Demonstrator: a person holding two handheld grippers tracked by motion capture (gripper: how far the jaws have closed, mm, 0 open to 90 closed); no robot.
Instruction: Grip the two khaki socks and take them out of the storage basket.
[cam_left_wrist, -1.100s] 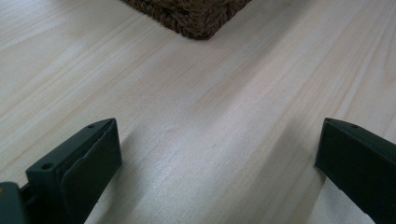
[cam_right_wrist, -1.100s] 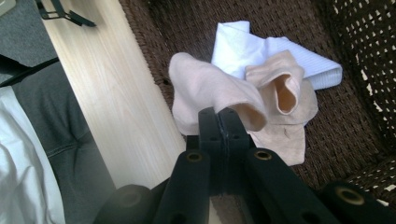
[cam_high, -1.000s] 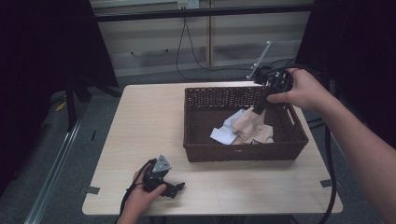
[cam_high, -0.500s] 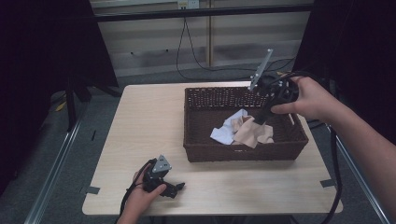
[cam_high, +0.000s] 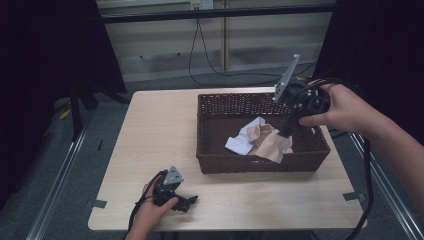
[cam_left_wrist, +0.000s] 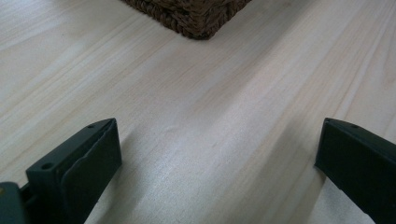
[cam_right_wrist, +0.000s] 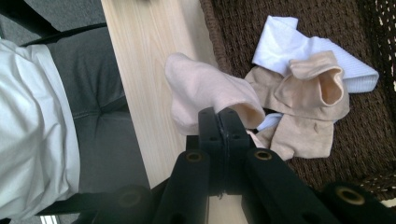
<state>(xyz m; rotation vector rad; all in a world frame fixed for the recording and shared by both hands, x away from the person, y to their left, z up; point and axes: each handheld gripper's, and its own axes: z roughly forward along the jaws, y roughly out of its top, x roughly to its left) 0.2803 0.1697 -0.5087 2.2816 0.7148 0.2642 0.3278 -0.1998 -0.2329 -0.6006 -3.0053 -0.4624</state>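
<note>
Since a second ago, the right tool (cam_high: 286, 131) has lifted higher over the basket (cam_high: 215, 162). Nearest, the left tool (cam_high: 186, 202) rests on the surface (cam_high: 160, 130), jaws wide apart. Farther, the right tool's jaws are clamped on a beige sock (cam_right_wrist: 205, 91), above other socks (cam_right_wrist: 303, 98) in the basket.

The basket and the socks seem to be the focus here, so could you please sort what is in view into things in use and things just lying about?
In use:
- right gripper, shut on a pale pink sock
- wicker basket
- beige socks and white sock in the basket

Lying about:
- left gripper, open, resting low over the bare table
</note>
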